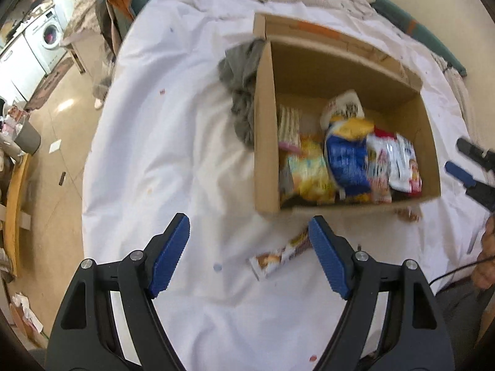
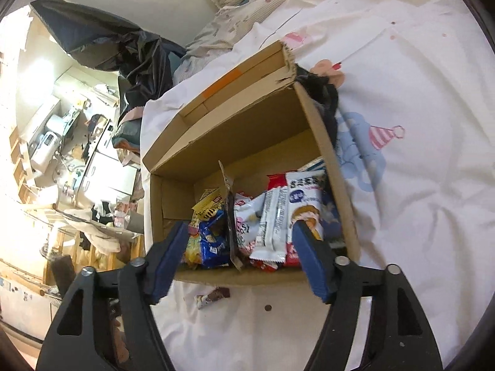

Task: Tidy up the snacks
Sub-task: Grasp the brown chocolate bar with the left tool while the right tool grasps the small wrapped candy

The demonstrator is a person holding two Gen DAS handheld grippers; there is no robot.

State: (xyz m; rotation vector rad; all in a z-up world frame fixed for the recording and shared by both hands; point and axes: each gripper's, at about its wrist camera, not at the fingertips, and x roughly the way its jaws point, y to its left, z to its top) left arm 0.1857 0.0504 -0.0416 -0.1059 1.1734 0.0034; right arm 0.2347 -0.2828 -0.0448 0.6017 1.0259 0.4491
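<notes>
An open cardboard box (image 1: 266, 142) stands on a white bedsheet and holds several snack packets, among them a blue and yellow bag (image 1: 348, 154) and a white packet (image 1: 402, 167). A snack bar (image 1: 278, 256) in a white wrapper lies on the sheet in front of the box, just ahead of my left gripper (image 1: 249, 241), which is open and empty. My right gripper (image 2: 239, 241) is open and empty at the box's near wall (image 2: 241, 276), above the packets (image 2: 269, 219). A small dark snack bar (image 2: 213, 296) lies on the sheet below it. The right gripper also shows in the left wrist view (image 1: 467, 167).
A grey cloth (image 1: 241, 86) lies bunched against the box's left wall. The bed (image 1: 161, 142) drops off to a tiled floor (image 1: 62, 117) on the left. Pillows and blankets (image 2: 247, 6) lie beyond the box. A person's hand (image 1: 487, 256) is at the right edge.
</notes>
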